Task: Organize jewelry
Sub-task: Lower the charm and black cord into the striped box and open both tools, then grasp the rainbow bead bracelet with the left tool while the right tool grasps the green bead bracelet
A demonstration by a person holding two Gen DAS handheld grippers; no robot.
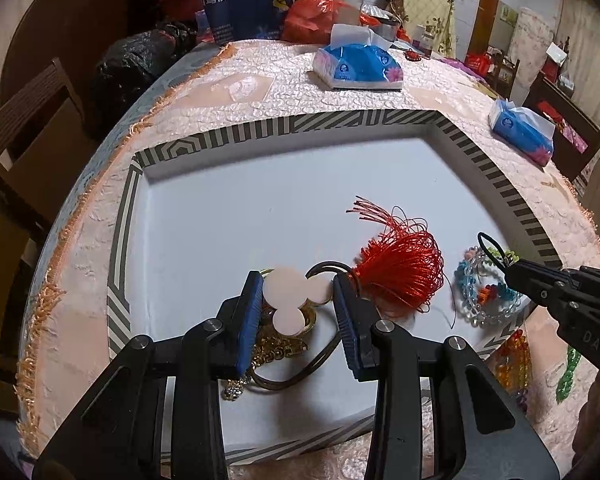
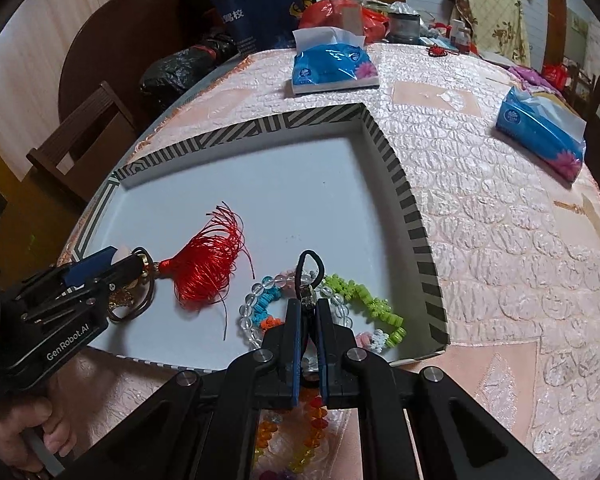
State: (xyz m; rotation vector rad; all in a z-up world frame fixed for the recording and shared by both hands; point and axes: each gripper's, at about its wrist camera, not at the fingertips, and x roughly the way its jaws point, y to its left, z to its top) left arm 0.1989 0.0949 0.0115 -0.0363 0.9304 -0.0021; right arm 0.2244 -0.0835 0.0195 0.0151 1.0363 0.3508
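Observation:
A shallow white box [image 1: 260,200] with a striped rim [image 2: 416,216] lies on the pink tablecloth. In it lie a red tassel ornament [image 1: 404,268] with gold parts and a brown cord, and clear, blue and green bead bracelets [image 2: 260,300]. My left gripper [image 1: 296,292] is open, its pads either side of pale pink discs [image 1: 284,288] of the ornament. My right gripper [image 2: 309,312] is shut on a black hair tie with a small charm [image 2: 310,268], held over the bracelets. It also shows in the left wrist view [image 1: 512,268].
Orange, yellow and green bead strings [image 1: 512,360] lie on the cloth just outside the box's near right corner. Two blue tissue packs [image 2: 332,64] [image 2: 540,128] sit farther back. Bags and bottles crowd the table's far end. A wooden chair [image 1: 24,128] stands at left.

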